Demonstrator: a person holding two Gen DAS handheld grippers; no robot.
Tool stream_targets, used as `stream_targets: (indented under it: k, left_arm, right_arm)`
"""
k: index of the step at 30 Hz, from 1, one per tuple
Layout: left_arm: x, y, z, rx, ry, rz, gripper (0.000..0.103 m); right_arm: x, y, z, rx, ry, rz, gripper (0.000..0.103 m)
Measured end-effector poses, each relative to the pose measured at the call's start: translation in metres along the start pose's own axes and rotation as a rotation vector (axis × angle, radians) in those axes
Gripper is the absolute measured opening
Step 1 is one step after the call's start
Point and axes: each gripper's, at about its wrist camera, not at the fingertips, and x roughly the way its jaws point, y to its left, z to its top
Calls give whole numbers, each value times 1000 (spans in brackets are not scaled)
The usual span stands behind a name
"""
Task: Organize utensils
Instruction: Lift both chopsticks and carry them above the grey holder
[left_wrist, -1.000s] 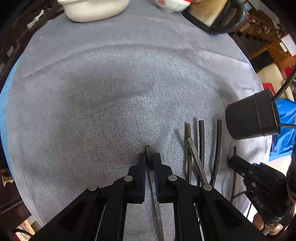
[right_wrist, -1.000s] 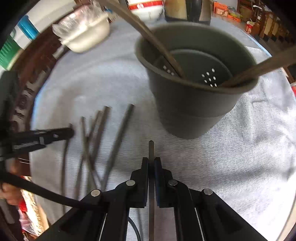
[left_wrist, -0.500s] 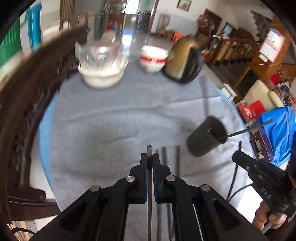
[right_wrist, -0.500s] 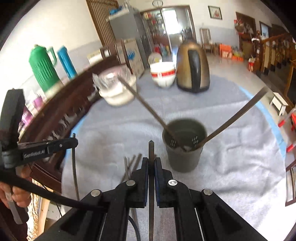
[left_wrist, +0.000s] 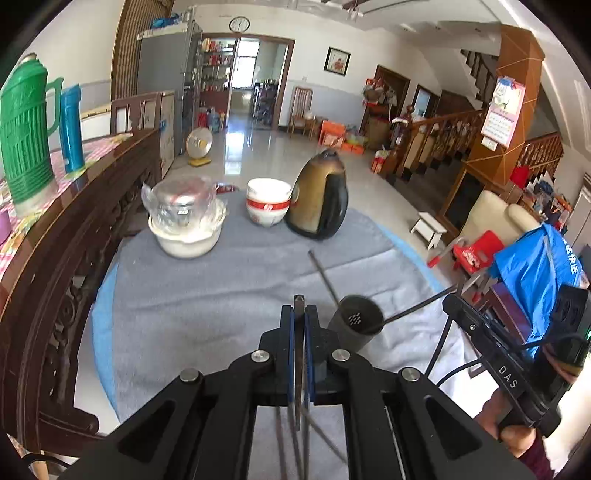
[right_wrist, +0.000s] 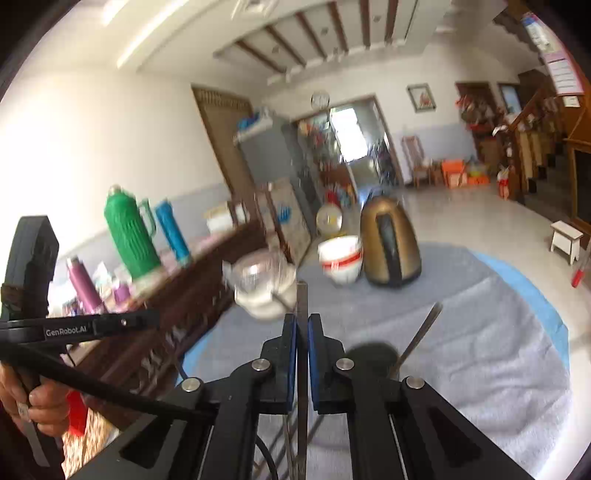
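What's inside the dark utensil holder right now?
Two chopsticks lean out of the utensil holder; drain holes show inside. Its bottom is hidden by the rim.

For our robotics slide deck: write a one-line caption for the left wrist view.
Left hand-held gripper clamps a thin dark chopstick above the grey tablecloth, near the dark round utensil cup.

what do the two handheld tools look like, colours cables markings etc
Both are matte black. The left tool and right tool each have two flat fingers with blue pads, on linkage arms with silver pivot bolts. Seen from the other camera, the right one's body reads "DAS" and the left one's "GenRobot.AI". Black cables trail from them. A bare hand grips the left handle.
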Motion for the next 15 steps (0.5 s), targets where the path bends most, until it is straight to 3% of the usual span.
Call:
stream_targets:
  k: [3,8,15]
  left_arm:
    - [-8,-9,8,-3,-53,-18,5]
    - [-18,-23,21,-1,-140,-52,5]
    - [-21,-40,49,-1,-257,-107,5]
  right_arm:
    - [-13,-6,7,28,-127,-10,6]
    - [-24,-10,20,55,-267,-71,6]
    - [-15,-9,41,42,-404,-170,6]
